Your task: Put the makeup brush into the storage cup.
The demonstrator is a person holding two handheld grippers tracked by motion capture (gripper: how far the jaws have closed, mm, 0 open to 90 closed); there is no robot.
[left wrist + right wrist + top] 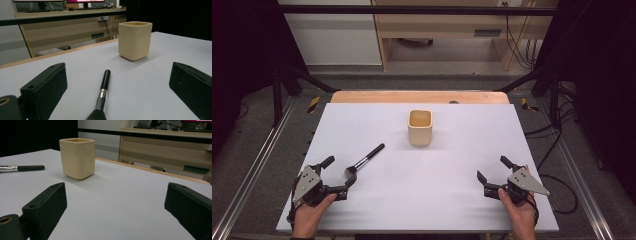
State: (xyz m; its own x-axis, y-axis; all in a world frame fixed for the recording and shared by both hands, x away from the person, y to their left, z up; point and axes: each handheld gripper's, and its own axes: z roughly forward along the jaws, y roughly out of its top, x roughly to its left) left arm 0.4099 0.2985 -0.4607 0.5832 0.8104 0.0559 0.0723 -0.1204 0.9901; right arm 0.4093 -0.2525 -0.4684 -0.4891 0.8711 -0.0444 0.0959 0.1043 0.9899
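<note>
My left gripper has its jaws spread wide with nothing pinched; the makeup brush lies flat on the table in the gap between them, its bristle end nearest me. In the left gripper view the bristles are cut off by the bottom edge, so I can't tell how close they come to my jaws, and from above the dark tuft blurs into the nearer jaw tip. My right gripper also stands wide open over bare table, holding nothing. Farther out, the cream cup stands upright toward the far middle of the table, well apart from both grippers; the brush handle points roughly its way but stops short. The cup's inside is too shadowed to see into. In the right gripper view the brush runs off the left edge
</note>
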